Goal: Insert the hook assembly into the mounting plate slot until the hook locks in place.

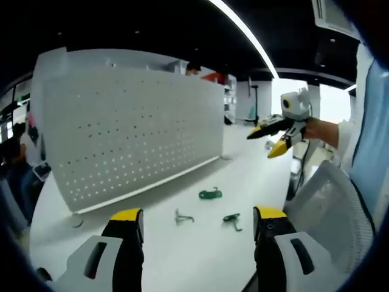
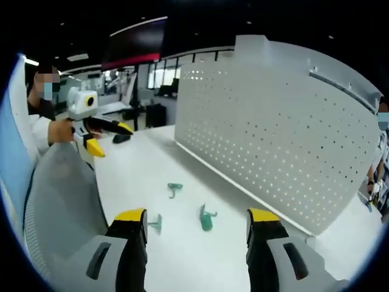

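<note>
A white perforated mounting plate (image 1: 134, 134) (image 2: 273, 128) stands upright on the white table (image 1: 200, 255) (image 2: 182, 255). Three green hooks lie loose on the table in front of it: one (image 1: 210, 194) (image 2: 175, 188), a second (image 1: 183, 217) (image 2: 206, 218) and a third (image 1: 231, 219) (image 2: 155, 223). My left gripper (image 1: 197, 219) (image 2: 113, 140) is open and holds nothing, raised well above the table. My right gripper (image 2: 196, 219) (image 1: 264, 143) is also open and holds nothing, in the air at the table's other side. Both stand apart from the hooks.
A grey mesh chair back (image 1: 328, 201) (image 2: 61, 194) stands at the table's near edge beside the person holding the grippers. A small dark object (image 2: 121, 139) lies on the far part of the table. People sit beyond the plate's end (image 1: 18, 152).
</note>
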A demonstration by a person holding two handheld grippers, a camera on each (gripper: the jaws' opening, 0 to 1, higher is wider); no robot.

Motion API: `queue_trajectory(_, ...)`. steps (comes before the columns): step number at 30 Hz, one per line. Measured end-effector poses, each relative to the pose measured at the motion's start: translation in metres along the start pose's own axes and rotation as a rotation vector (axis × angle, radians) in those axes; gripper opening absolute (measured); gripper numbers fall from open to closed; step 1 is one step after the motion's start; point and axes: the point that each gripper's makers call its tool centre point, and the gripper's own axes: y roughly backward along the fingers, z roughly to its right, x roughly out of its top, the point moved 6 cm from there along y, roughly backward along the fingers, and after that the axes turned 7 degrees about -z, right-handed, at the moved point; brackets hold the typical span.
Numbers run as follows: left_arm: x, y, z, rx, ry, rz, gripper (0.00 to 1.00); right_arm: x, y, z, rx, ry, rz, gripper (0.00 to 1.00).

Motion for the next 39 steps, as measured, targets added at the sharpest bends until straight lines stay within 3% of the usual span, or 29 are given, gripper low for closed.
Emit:
queue_trajectory(27, 0.003, 0.002, 0.0, 0.012, -0.005, 0.014, 0.74, 0.008, -0.014, 0.002, 0.028, 0.03, -0.03, 0.59)
queue_trajectory(39, 0.002, 0.001, 0.0, 0.01, -0.008, 0.005, 0.74, 0.007, -0.028, 0.005, 0.056, 0.048, -0.067, 0.51)
